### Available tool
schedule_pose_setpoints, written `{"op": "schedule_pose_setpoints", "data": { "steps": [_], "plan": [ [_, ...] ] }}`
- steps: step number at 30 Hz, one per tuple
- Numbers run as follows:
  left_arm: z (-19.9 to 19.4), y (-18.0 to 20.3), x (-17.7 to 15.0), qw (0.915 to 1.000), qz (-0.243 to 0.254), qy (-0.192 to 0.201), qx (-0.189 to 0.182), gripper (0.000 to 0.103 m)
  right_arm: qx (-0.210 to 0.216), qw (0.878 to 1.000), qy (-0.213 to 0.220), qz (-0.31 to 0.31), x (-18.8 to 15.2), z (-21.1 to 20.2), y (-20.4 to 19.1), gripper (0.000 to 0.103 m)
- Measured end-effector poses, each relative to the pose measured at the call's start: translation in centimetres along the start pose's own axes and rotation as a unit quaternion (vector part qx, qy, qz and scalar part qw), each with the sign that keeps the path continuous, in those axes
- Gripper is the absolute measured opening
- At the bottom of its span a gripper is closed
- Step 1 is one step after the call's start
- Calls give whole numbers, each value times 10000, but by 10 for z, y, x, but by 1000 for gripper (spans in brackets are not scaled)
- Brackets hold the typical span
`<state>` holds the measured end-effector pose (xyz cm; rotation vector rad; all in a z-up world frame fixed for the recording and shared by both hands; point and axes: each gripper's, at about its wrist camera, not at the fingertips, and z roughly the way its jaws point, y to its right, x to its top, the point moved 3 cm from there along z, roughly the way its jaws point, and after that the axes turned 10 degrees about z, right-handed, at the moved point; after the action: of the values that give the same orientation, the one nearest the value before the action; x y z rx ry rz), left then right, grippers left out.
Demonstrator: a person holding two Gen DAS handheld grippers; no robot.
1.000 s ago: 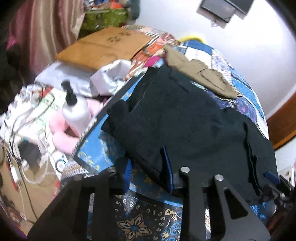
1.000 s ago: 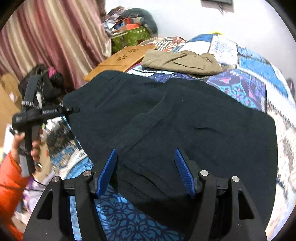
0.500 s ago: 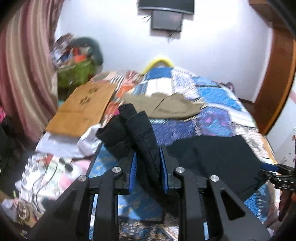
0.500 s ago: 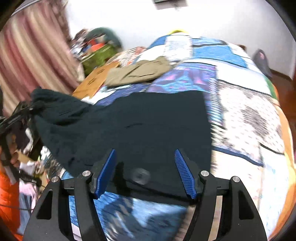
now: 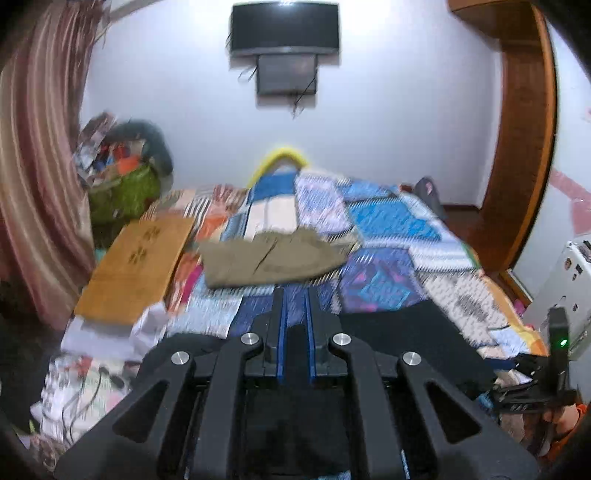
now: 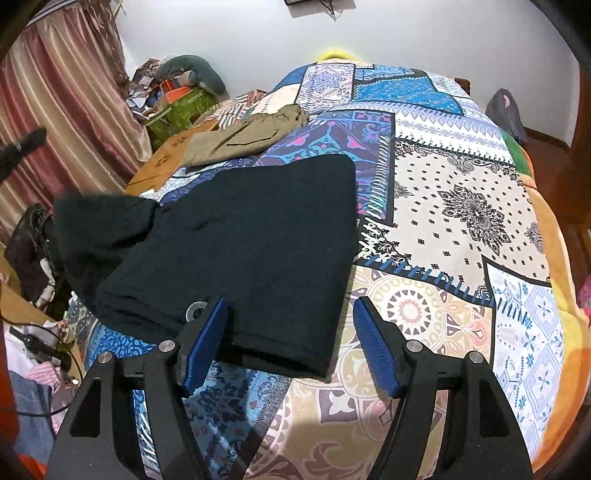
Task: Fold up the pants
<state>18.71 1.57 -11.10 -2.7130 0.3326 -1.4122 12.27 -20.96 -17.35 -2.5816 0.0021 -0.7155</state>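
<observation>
On the bed [image 6: 461, 229], spread with a patchwork quilt of blue, cream and orange panels, the black pants [image 6: 251, 236] lie near the foot end, folded over into a broad dark slab whose far edge runs straight across the quilt. Their left part bunches up in a raised lump at the bed's left edge, lifted off the quilt. The right gripper [image 6: 291, 339] hovers over the near corner of the pants with its blue-padded fingers [image 6: 207, 339] spread wide apart, holding nothing; the left pad sits over the cloth beside a round metal button [image 6: 196, 311], the right pad over bare quilt. The left gripper [image 5: 295, 332] has its two blue pads drawn close together with a narrow strip of dark cloth between them, so it is clamped on the pants; the black fabric [image 5: 399, 332] spreads out to the right behind it across the quilt, though this view is smeared with blur. Farther up the bed lies a second, khaki garment [image 6: 243, 138], folded flat and well apart from the black pair. A wooden board [image 5: 136, 266] leans along the bed's left side, with a green bag [image 6: 181, 110] of clutter behind it and a striped pink curtain [image 6: 62, 103] beyond. A dark screen [image 5: 284, 27] hangs on the white wall at the head of the bed. At the right edge of the left wrist view the other handheld rig shows with a small green light [image 5: 562, 342].
</observation>
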Motion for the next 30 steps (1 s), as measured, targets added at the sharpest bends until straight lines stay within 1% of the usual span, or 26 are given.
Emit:
{"op": "schedule_pose_setpoints", "data": {
  "steps": [2, 4, 6, 7, 8, 10, 13, 14, 15, 19, 22, 23, 25, 26, 30],
  "plan": [
    [6, -16, -19, 9993, -125, -258, 258, 9, 29, 10000, 8, -43, -1, 0, 0, 68],
    [9, -35, -38, 9975, -300, -490, 412, 10, 48, 10000, 18, -68, -1, 0, 0, 68],
    [8, -58, -62, 9942, -531, -740, 565, 17, 58, 10000, 22, -42, -2, 0, 1, 69],
    [7, -68, -73, 9924, -644, -840, 627, 29, 54, 10000, 25, -35, -3, 0, 1, 69],
    [5, -78, -85, 9901, -788, -941, 682, 46, 42, 10000, 32, -31, -3, 0, 0, 69],
    [1, -98, -114, 9840, -1190, -1112, 723, 64, 20, 10000, 46, -28, -4, 0, 0, 70],
    [2, -110, -150, 9755, -1652, -1360, 508, 68, -40, 10000, 59, -23, -4, 1, -1, 71],
    [5, -111, -165, 9702, -1847, -1523, 384, 74, -62, 10000, 56, -31, -4, 1, -1, 71],
    [9, -111, -174, 9656, -1997, -1637, 299, 76, -79, 9999, 53, -38, -3, 2, -1, 71],
    [30, -104, -213, 9423, -2704, -1956, -263, 77, -163, 9998, 62, -64, -3, 2, -3, 72],
    [43, -98, -231, 9247, -3177, -2007, -606, 77, -217, 9997, 43, -78, -3, 3, -3, 73],
    [47, -97, -231, 9226, -3238, -1991, -662, 77, -234, 9997, 36, -100, -3, 3, -3, 74],
    [51, -95, -228, 9267, -3194, -1882, -616, 77, -308, 9994, 42, -134, -2, 3, -4, 78],
    [53, -95, -226, 9268, -3209, -1851, -621, 77, -328, 9994, 47, -139, -2, 4, -4, 78],
    [64, -102, -223, 9175, -3501, -1751, -706, 77, -327, 9994, 54, -136, -3, 3, -3, 78]
  ]
}}
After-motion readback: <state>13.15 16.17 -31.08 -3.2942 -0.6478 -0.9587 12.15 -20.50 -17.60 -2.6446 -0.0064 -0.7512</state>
